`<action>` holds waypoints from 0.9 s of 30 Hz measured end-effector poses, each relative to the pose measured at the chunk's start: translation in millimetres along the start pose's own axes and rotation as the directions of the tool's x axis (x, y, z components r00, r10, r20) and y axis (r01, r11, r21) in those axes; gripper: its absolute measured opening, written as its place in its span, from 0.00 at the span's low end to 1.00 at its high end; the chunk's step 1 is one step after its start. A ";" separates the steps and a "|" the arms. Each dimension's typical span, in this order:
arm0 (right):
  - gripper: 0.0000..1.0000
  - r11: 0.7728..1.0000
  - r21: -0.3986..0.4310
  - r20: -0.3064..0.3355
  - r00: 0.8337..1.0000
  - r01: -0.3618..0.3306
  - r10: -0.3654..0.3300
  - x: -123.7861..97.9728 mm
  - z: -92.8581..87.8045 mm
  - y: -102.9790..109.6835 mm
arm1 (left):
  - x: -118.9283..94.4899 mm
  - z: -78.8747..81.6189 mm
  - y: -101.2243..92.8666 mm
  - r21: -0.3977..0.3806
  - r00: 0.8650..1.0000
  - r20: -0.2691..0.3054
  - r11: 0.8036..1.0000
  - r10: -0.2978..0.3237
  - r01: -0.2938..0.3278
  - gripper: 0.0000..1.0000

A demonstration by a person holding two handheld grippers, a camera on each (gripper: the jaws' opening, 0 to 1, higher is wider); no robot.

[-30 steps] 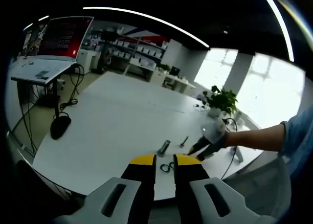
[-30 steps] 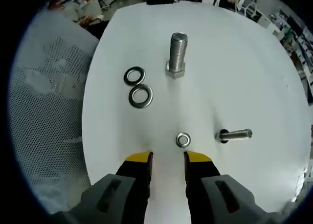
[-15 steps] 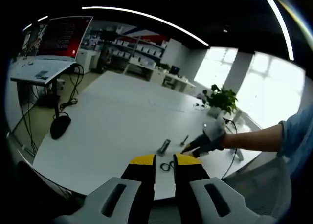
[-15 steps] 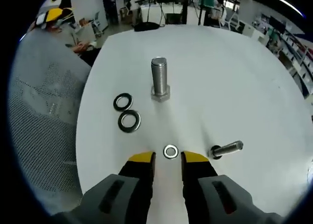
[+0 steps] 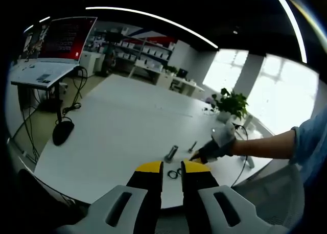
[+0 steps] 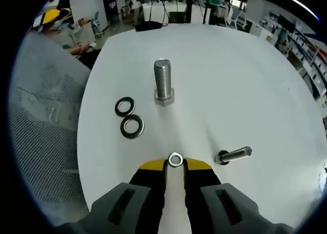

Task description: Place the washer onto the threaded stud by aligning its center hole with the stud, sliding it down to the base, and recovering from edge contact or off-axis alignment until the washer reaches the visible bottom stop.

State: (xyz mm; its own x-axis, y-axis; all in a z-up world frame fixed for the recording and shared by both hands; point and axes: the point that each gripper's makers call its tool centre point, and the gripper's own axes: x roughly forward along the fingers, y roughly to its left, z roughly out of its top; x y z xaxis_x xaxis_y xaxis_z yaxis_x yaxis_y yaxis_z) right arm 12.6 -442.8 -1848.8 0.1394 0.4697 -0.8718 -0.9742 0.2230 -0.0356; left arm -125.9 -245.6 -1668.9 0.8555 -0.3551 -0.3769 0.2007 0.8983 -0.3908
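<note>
We see a small shiny washer (image 6: 175,159) flat on the table; at 12 o'clock the threaded stud (image 6: 163,82) stands upright.

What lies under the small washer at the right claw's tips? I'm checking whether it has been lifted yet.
The small washer sits between the right claw tips, with white table around it. Its underside is hidden, so contact or lift cannot be told. The upright stud stands beyond it.
</note>
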 end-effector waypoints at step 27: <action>0.14 0.991 0.081 0.145 0.983 0.103 -0.114 -56.7 27.6 -34.5 | 0.0 1.5 0.6 -0.008 1.000 0.009 1.000 0.008 -0.007 0.11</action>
State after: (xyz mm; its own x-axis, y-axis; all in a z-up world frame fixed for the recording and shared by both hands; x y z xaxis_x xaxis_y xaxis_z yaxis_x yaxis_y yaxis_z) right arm 43.2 -453.5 -1784.7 0.2735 0.5600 -0.7821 -0.9371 0.3386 -0.0853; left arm -125.1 -244.6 -1667.8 0.8610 -0.3461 -0.3726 0.1903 0.8987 -0.3950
